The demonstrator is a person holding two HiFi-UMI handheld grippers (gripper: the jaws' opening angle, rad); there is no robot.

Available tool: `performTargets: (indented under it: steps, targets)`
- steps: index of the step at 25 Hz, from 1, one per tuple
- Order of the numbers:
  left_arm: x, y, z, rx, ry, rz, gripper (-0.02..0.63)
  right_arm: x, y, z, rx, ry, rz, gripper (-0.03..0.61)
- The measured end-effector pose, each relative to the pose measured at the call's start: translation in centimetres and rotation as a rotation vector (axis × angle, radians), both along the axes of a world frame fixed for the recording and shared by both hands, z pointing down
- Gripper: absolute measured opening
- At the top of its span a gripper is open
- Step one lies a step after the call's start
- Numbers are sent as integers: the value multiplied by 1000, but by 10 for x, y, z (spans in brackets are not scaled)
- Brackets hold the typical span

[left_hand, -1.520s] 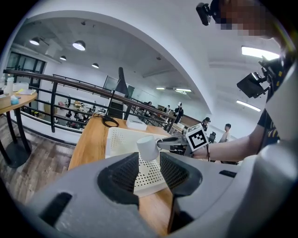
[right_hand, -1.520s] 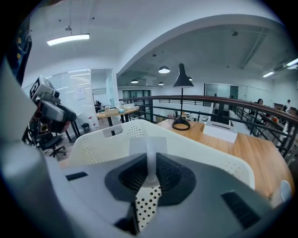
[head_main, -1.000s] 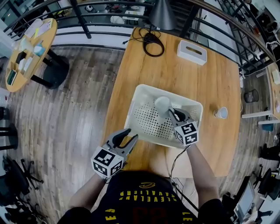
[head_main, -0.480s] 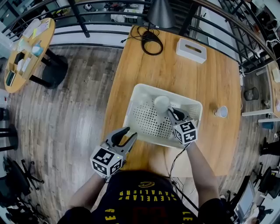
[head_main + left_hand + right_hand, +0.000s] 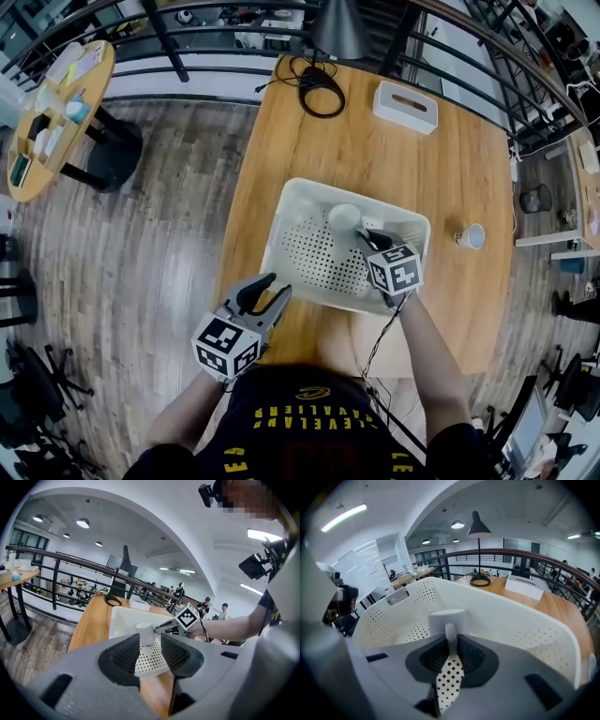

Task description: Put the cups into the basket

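A white perforated basket (image 5: pixel 284 228) stands in the middle of the wooden table (image 5: pixel 441 169). My right gripper (image 5: pixel 366 238) reaches down into it and is shut on the thin handle of a white cup (image 5: pixel 344 217). In the right gripper view that cup (image 5: pixel 447 619) hangs just past the jaws, over the basket's dotted floor (image 5: pixel 389 627). A second small cup (image 5: pixel 472 237) stands on the table to the basket's right. My left gripper (image 5: pixel 279 287) is open and holds nothing, at the table's near left edge, apart from the basket (image 5: pixel 123 617).
A white box (image 5: pixel 405 106) and a coiled black cable (image 5: pixel 319 89) lie at the table's far end, by a lamp (image 5: pixel 339 28). Wooden floor lies to the left, with a round side table (image 5: pixel 56 108). A railing runs behind the table.
My right gripper has tilted and rolled a little with the cup still in it, inside the basket. The left gripper has stayed where it was.
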State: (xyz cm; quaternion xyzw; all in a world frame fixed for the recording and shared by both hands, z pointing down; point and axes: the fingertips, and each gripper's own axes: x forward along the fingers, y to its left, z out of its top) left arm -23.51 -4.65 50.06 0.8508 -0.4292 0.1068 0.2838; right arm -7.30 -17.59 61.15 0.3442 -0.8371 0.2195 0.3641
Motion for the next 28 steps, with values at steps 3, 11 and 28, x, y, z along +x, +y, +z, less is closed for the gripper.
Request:
performTargets:
  steps: [3,11,28]
  targets:
    - [1,-1,-2,4,6,0,143,-2,2,0,-35,71,-17,52]
    - [-1,-1,-2,6,15,-5,143,8,17,10,-138,252,-69,61]
    - [4,-1,0,9,35,3,143,44,23,45,-299,274,80,98]
